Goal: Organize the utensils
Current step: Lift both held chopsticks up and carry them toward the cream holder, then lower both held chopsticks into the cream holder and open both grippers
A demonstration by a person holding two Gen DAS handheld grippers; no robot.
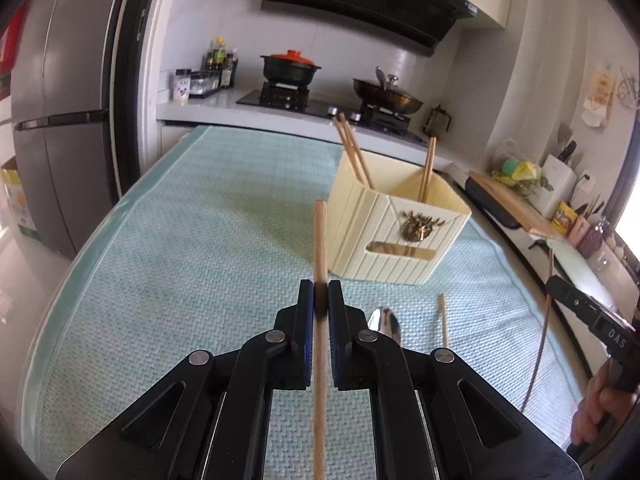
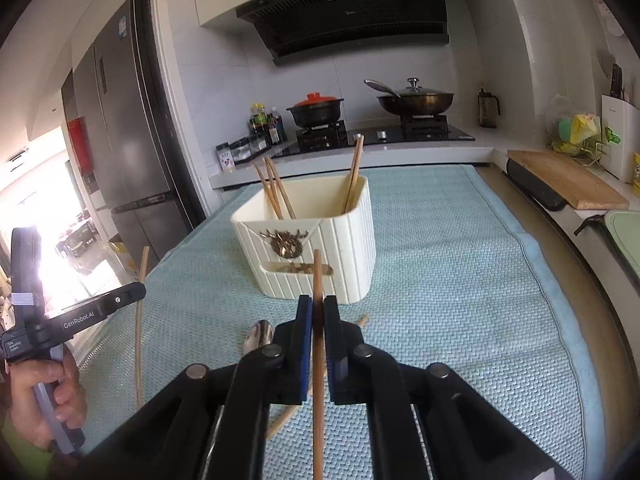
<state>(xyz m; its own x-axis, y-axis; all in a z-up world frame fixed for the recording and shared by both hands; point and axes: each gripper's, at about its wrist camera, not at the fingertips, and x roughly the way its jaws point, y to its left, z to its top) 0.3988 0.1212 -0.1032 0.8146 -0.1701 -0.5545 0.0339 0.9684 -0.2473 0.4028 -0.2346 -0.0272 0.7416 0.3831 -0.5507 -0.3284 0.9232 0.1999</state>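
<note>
My left gripper [image 1: 321, 294] is shut on a wooden chopstick [image 1: 320, 240] that points up, held above the mat in front of the cream utensil holder [image 1: 396, 236]. My right gripper [image 2: 317, 308] is shut on another wooden chopstick [image 2: 318, 276], just in front of the holder [image 2: 320, 240]. The holder has several chopsticks [image 2: 276, 192] standing in it. A metal spoon [image 1: 384, 322] and a loose chopstick [image 1: 443, 320] lie on the mat below the grippers. The spoon [image 2: 258, 336] and loose chopstick [image 2: 288, 416] also show in the right wrist view. The right gripper shows at the right edge of the left wrist view [image 1: 554, 286], the left gripper at the left edge of the right wrist view [image 2: 140, 290].
A light blue woven mat [image 1: 200, 260] covers the table. Behind it is a counter with a gas stove, a red-lidded pot [image 1: 290, 68] and a wok [image 1: 386, 94]. A grey fridge [image 1: 68, 120] stands left. A wooden cutting board [image 2: 564, 178] lies on the right.
</note>
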